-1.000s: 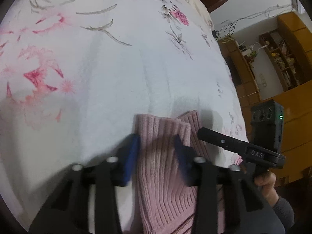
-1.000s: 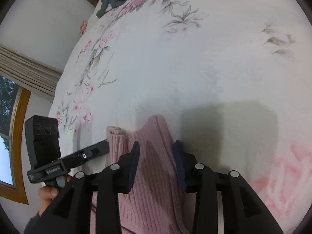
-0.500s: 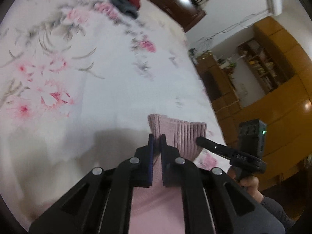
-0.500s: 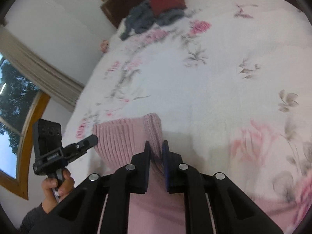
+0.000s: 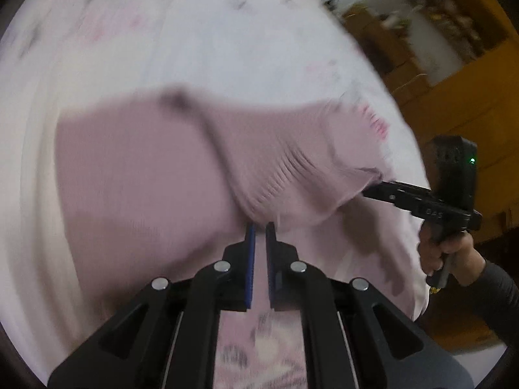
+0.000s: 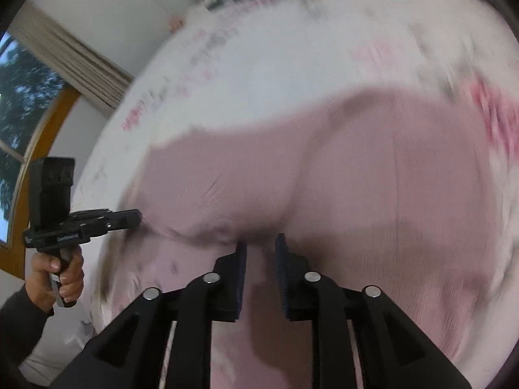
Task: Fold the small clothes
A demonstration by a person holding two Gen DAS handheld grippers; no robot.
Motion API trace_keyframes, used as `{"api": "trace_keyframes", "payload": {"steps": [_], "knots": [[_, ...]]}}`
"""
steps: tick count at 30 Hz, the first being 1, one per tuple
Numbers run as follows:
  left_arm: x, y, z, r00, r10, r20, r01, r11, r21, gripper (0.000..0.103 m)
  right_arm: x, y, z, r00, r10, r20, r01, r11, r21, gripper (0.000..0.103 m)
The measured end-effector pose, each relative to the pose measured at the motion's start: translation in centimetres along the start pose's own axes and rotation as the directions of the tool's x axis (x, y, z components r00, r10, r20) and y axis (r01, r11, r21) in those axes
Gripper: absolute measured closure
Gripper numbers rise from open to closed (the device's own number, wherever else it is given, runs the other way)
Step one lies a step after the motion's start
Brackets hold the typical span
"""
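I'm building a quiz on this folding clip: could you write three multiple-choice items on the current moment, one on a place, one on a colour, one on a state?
1. Where does the garment lie?
A. floral bedspread
B. wooden floor
C. chair

2. What colour is the garment?
A. navy
B. pink
C. green

3. How does the left gripper stand?
A. wide open, away from cloth
B. nearly shut, pinching the garment
C. out of view

Answers:
1 A, flowered white fabric surrounds it.
2 B, pink ribbed knit shows in both wrist views.
3 B, its fingers meet at the bunched hem; the right gripper pinches it too.
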State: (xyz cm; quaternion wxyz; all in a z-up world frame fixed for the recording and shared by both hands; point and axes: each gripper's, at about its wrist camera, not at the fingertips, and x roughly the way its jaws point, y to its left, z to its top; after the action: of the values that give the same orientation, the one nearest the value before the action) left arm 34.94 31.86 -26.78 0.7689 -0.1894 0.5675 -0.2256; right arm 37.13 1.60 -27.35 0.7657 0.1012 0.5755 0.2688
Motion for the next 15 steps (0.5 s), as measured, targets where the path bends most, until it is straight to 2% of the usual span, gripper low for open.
{"api": "trace_keyframes", "payload": {"steps": [1,4,6,9,11,12,13,14,15], "knots": [[-0.1,0.6,-0.7,1.0,-0.015,0.0,0.015,0.999,-0.036,0.097,-0.2,-0.4,-0.4,1.0,0.003,0.002,-0.003,1.0,0.024,0.074],[-1.0,2.4,-1.8,0.991,-0.12,0.051,0.128,0.976,-0.179,0.085,-1.4,-1.8,-0.8,0.997,0.06,0.044,-0.066,0.985,0.157,0.064],[-0.9,2.8,-1.6,0.984,-0.163,0.074,0.176,0.956,-0.233,0.067,-1.5,-2.5,-0.3,0.991,0.117,0.068,-0.13,0.962,0.242,0.06],[0.7,2.9,-0.5,0.987,-0.148,0.057,0.158,0.941,-0.298,0.064,0.0,-2.4,0.5,0.986,0.16,0.038,-0.163,0.939,0.303,0.055],[2.1,2.9,-0.2,0.988,-0.151,0.029,0.152,0.931,-0.331,0.066,1.4,-1.9,0.7,0.989,0.146,0.004,-0.14,0.941,0.309,0.056],[2.6,2.8,-0.1,0.989,-0.148,0.015,0.145,0.929,-0.34,0.08,1.9,-1.8,0.8,0.989,0.148,-0.016,-0.136,0.942,0.308,0.057],[3.2,2.7,0.1,0.991,-0.133,-0.004,0.123,0.93,-0.346,0.093,2.8,-1.5,0.9,0.988,0.145,-0.056,-0.122,0.948,0.295,0.072],[3.5,2.6,0.2,0.996,-0.084,-0.022,0.072,0.938,-0.34,0.097,3.1,-1.2,0.7,0.991,0.114,-0.07,-0.091,0.958,0.273,0.088],[3.6,2.5,0.2,0.998,-0.045,-0.034,0.031,0.942,-0.335,0.097,3.0,-1.0,0.8,0.997,0.042,-0.071,-0.024,0.973,0.231,0.09]]}}
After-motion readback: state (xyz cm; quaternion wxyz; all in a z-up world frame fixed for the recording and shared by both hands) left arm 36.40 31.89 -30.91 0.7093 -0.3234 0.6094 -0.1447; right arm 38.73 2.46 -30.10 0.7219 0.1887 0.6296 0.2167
